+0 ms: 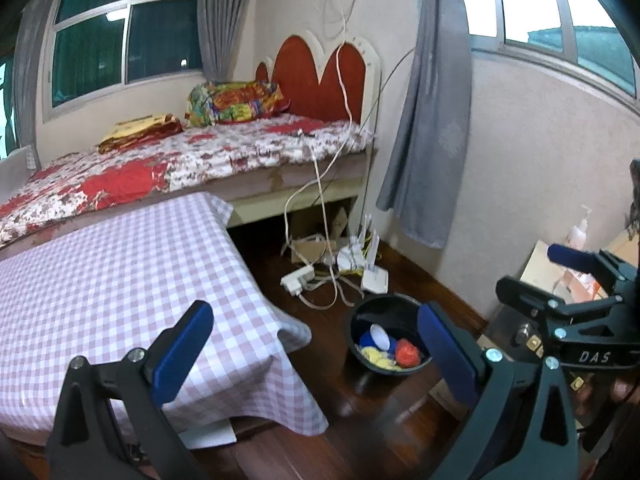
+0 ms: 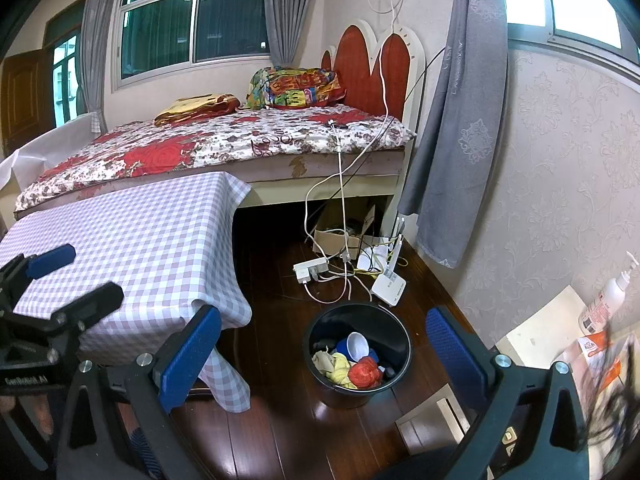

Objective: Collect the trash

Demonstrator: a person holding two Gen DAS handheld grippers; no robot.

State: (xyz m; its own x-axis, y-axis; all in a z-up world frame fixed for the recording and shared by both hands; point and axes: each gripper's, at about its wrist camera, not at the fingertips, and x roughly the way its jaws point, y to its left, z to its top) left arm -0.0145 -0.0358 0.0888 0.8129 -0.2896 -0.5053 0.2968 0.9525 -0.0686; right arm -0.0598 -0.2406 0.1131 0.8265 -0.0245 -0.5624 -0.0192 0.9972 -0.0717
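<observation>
Black bin [image 2: 394,344], lilac-checked tablecloth [image 2: 152,240]

Bin [image 2: 360,350] on the floor [image 2: 280,432], right of the table [image 2: 132,240], bed [image 2: 224,144] behind, trash [image 2: 352,364] inside.

A bed [image 2: 224,140] with a floral quilt occupies the upper centre of the frame, its red heart-shaped headboard [image 2: 372,76] against the wall. A checked tablecloth [image 2: 152,240] fills the left. Grey curtains [image 2: 460,112] hang upper right. A power strip [image 2: 311,270], tangled in white cables, lies on the floor at centre. A pump bottle [image 2: 606,300] stands at the right edge.
</observation>
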